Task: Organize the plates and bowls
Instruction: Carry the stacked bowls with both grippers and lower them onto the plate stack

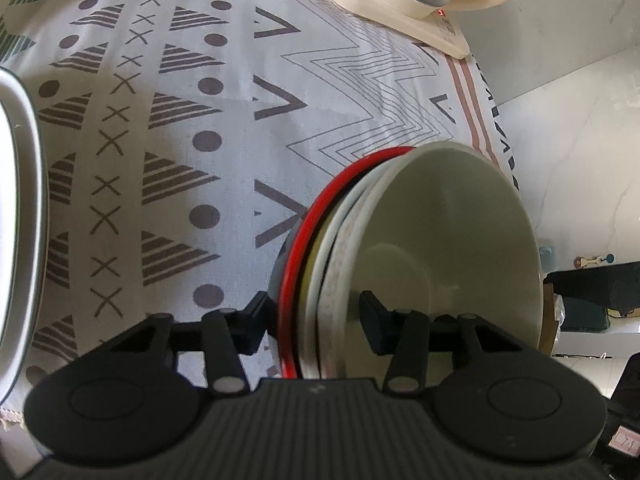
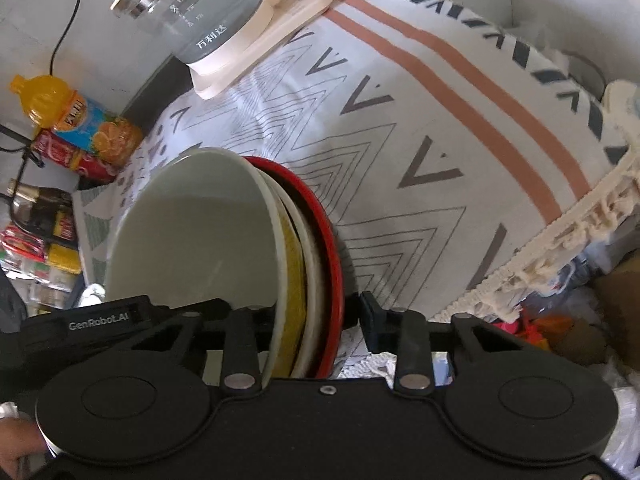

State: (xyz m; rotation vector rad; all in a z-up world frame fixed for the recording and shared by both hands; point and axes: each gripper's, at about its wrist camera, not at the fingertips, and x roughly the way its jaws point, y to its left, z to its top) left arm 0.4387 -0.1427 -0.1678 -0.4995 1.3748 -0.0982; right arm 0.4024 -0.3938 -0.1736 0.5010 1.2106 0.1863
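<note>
Left hand-held gripper point(image 1: 316, 326) is straddling the near wall of the nested stack point(image 1: 400, 240), one finger outside the red rim point(image 1: 316, 208) and the other down inside the pale bowl point(image 1: 460, 220). Its pads are looking pressed on that wall, so I'm calling it clamped on the stack. Opposite it, the right hand-held gripper point(image 2: 316, 316) is doing the mirror job: its outer finger is sitting just beside the red rim, its inner finger is hiding behind the bowl wall, and whether it is squeezing yet I cannot tell.

Why two grippers? My read is that several dishes together are wanting a hold on both sides, so the lot is staying level and nothing is sliding out.

As for looks, the stack is showing a smooth, glossy pale bowl on top, then a white rim, a yellow speckled layer, and a red-edged dish outermost. It is sitting on the patterned cloth point(image 1: 180, 120) of the desk, right between each gripper's fingers.

Ahead of both grippers a glass kettle point(image 2: 208, 12) is standing well apart. Far off to the left gripper's left, a white plate point(image 1: 20, 200) is waiting.
</note>
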